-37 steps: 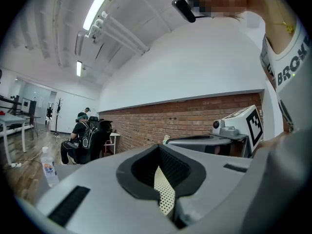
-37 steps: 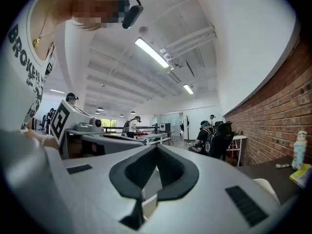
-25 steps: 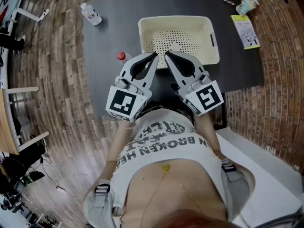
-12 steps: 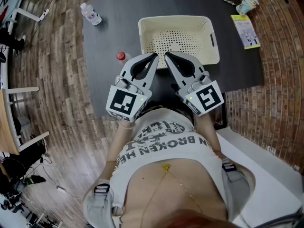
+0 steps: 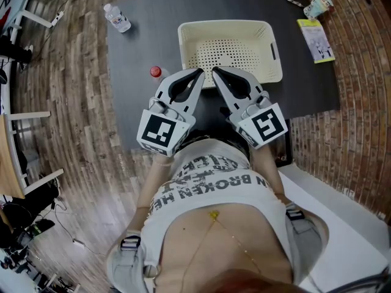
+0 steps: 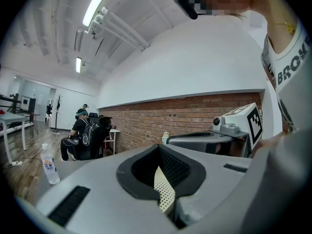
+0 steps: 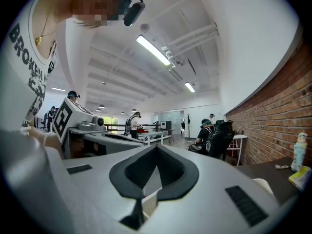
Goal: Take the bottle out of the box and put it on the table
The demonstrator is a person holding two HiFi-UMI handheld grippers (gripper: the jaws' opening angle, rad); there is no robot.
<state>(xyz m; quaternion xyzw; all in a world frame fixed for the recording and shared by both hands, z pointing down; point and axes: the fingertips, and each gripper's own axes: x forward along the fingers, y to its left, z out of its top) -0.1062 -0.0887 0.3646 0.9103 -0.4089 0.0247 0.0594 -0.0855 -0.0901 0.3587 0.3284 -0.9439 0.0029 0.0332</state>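
A cream perforated basket (image 5: 269, 50) stands on the dark table (image 5: 140, 47), and I see no bottle inside it. A clear water bottle (image 5: 116, 17) (image 6: 49, 164) rests at the table's far left corner. A red-capped bottle (image 5: 156, 72) stands left of the basket, beside my left gripper (image 5: 198, 72) (image 6: 158, 147). That gripper is shut and empty, its tip at the basket's near rim. My right gripper (image 5: 215, 71) (image 7: 157, 147) is right beside it, also shut and empty, both pointing level.
A yellow-green booklet (image 5: 316, 40) (image 7: 300, 177), a small pale figurine (image 5: 318, 7) (image 7: 298, 152) and a pen-like item (image 5: 293, 2) lie at the table's far right. A brick wall (image 6: 195, 116) runs along that side. Seated people (image 6: 85, 135) are in the background.
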